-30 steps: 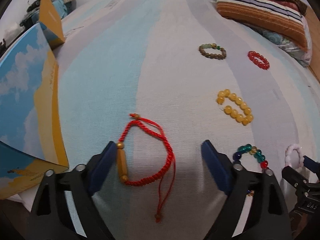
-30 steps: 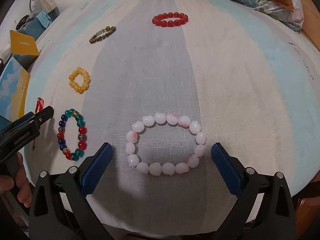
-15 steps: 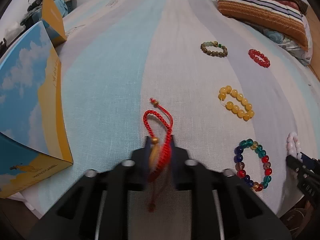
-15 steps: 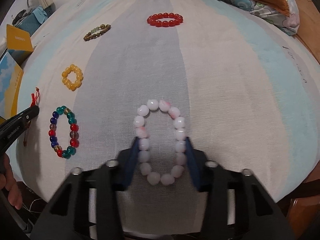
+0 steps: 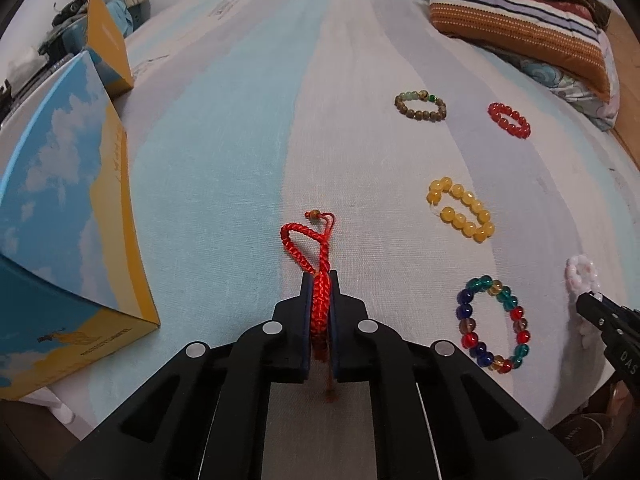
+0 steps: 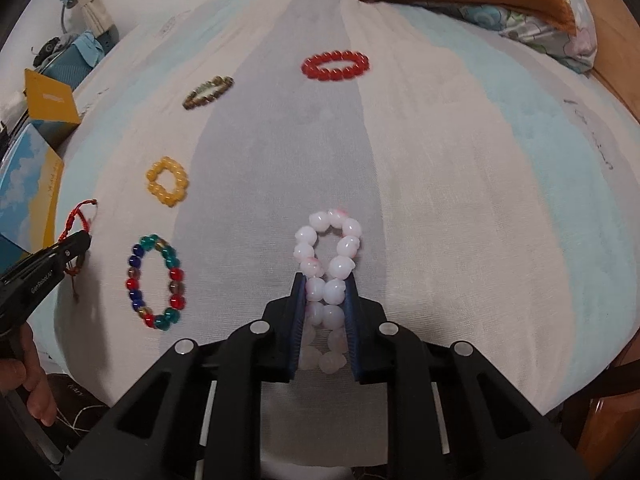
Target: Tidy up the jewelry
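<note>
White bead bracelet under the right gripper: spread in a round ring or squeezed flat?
Squeezed. The right gripper is closing on the white bead bracelet, its two sides pressed together between the pads, with only a small loop left beyond the tips.

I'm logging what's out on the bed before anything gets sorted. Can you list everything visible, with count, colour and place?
red cord bracelet: 1, red braid with a small bead, pinched in the left tongs
white bead bracelet: 1, white with pink flecks, squeezed between the right tongs
multicolour bead bracelet: 1, blue, green, red, amber, between the two tongs
yellow bead bracelet: 1, yellow, farther out
brown bead bracelet: 1, brown and green, far side
red bead bracelet: 1, red, far side
box: 1, blue sky print with yellow, left edge
bed sheet: 1, pale striped
pillow: 1, striped, far right
left tongs: 1, black, shut
right tongs: 1, black, closing
hand: 1, lower left
</note>
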{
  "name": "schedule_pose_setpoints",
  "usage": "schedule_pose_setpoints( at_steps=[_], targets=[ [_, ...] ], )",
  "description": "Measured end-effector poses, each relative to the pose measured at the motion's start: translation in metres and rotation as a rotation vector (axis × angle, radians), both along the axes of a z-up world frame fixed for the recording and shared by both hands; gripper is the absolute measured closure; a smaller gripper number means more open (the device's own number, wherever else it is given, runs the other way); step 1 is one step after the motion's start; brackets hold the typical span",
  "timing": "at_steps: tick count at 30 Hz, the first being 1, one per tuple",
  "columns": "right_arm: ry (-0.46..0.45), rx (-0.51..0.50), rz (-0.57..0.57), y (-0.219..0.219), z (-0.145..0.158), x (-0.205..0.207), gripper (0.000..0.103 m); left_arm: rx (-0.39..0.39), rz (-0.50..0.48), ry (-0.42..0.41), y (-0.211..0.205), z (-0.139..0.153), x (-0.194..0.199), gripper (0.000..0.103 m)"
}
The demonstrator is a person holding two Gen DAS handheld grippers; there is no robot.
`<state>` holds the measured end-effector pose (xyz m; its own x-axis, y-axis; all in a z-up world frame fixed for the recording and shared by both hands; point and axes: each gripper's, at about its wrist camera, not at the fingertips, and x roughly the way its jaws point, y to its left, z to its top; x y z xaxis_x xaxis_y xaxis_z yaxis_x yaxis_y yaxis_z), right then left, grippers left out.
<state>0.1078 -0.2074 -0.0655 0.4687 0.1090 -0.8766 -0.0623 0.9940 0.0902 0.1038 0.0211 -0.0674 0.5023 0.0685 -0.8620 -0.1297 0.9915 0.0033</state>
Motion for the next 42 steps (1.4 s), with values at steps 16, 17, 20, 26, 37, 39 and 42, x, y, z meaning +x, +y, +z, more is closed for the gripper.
schedule_pose_setpoints(
  at_steps=[16,17,20,26,37,39,42],
  targets=[
    [-0.058,-0.013,-0.011,0.004,0.029,-0.015,0.086,-0.039,-0.038,-0.024,0.005,0.031,-0.014,0.099],
    [-0.061,-0.011,-0.009,0.004,0.031,-0.015,0.086,-0.038,-0.038,-0.025,0.006,0.033,-0.015,0.099],
    [-0.066,-0.018,-0.006,0.006,0.037,-0.014,0.086,-0.043,-0.043,-0.028,0.006,0.039,-0.016,0.099],
    [-0.072,-0.031,0.003,0.007,0.048,-0.010,0.086,-0.028,-0.041,-0.043,0.008,0.051,-0.019,0.099],
    [-0.108,-0.054,0.014,0.013,0.069,-0.003,0.086,-0.012,-0.028,-0.073,0.018,0.078,-0.021,0.099],
    [-0.115,-0.057,0.017,0.016,0.073,-0.002,0.086,-0.014,-0.027,-0.077,0.020,0.083,-0.021,0.099],
    [-0.120,-0.053,0.021,0.020,0.077,0.001,0.086,-0.022,-0.026,-0.080,0.024,0.093,-0.019,0.099]
  ],
)
